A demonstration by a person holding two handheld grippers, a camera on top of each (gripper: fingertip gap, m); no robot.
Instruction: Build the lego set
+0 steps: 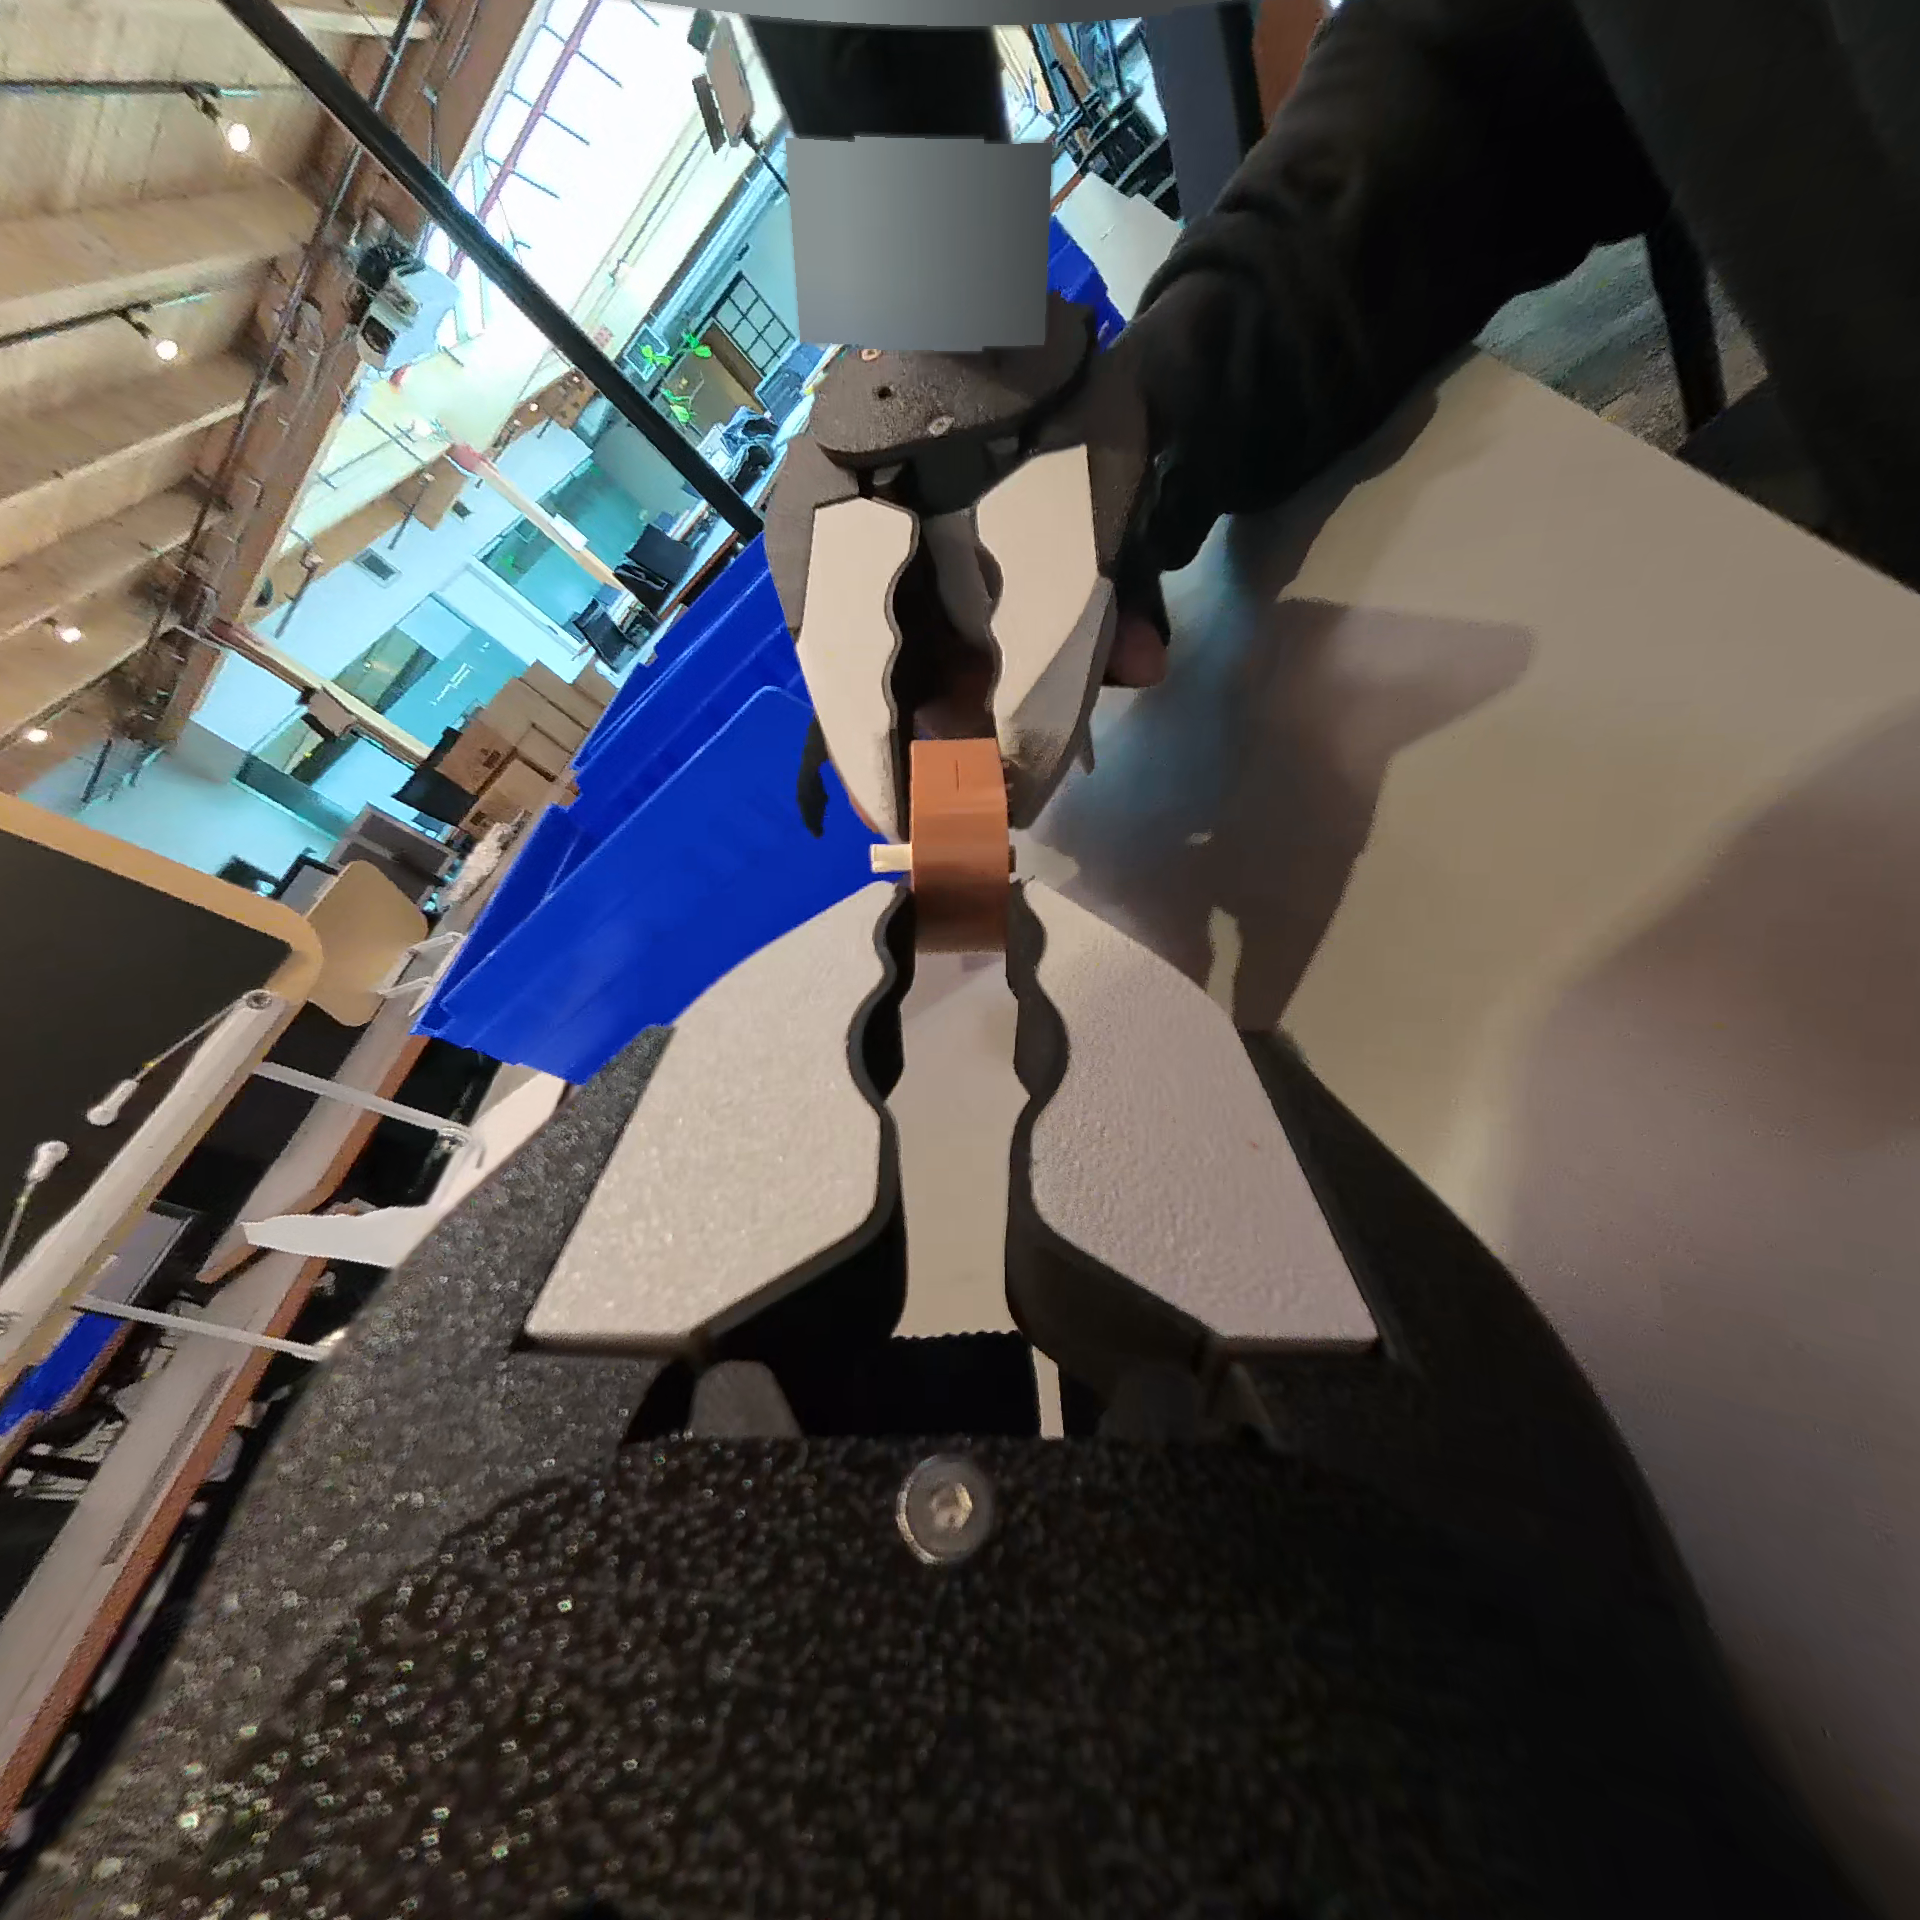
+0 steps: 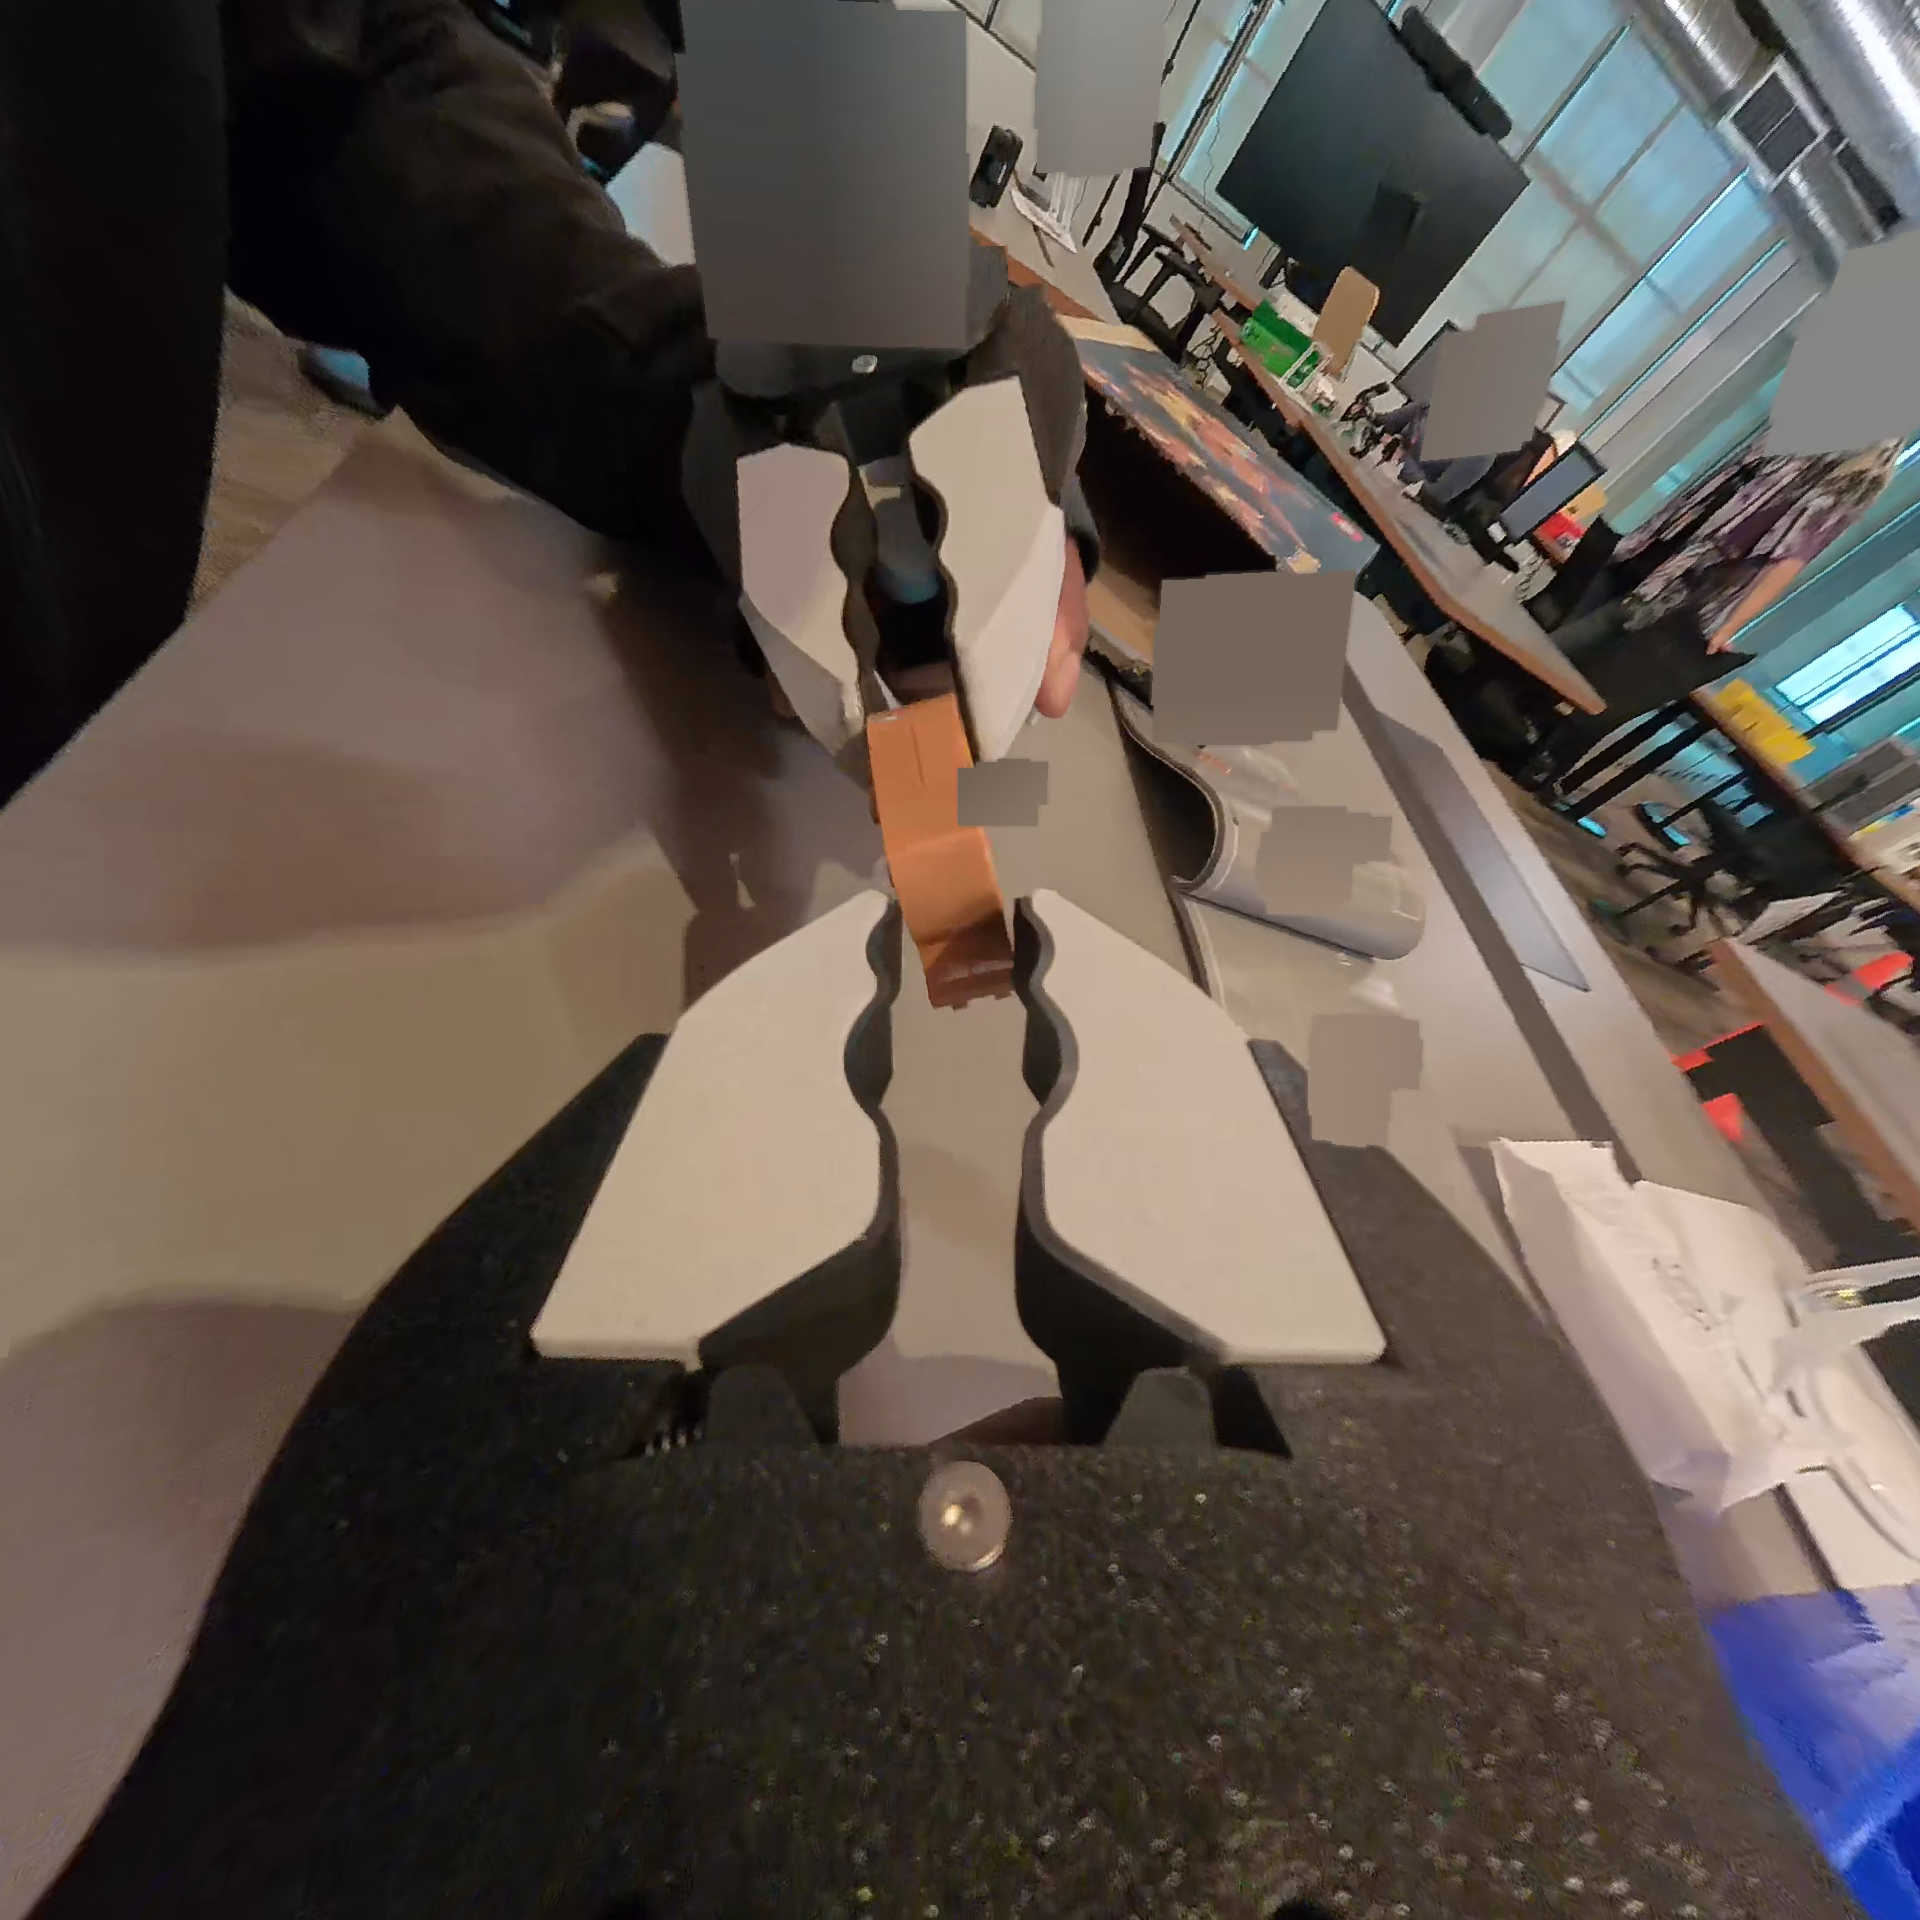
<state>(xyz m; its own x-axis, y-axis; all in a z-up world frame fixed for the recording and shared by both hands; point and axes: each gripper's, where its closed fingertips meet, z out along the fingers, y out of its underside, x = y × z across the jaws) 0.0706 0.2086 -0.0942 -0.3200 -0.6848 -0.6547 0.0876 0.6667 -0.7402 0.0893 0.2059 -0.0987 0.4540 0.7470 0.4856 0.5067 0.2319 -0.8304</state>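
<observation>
An orange-brown block [image 1: 956, 831] with a small white peg [image 1: 886, 855] sticking out of its side hangs between both grippers above the pale table [image 1: 1558, 935]. My left gripper [image 1: 958, 904] is shut on its near end, both pads pressed to it. My right gripper [image 1: 954, 826] faces it from the far side. In the right wrist view the block [image 2: 930, 831] stands tilted between my right gripper's [image 2: 954, 914] pads with thin slivers of gap at its sides. There the left gripper [image 2: 920, 758] clamps the block's far end.
Blue bins [image 1: 644, 883] stand left of the table. A rolled grey mat [image 2: 1247, 831], a dark flat strip [image 2: 1486, 852] and white papers [image 2: 1662, 1299] lie to the right. The person's dark sleeves [image 1: 1351, 312] reach in behind each gripper.
</observation>
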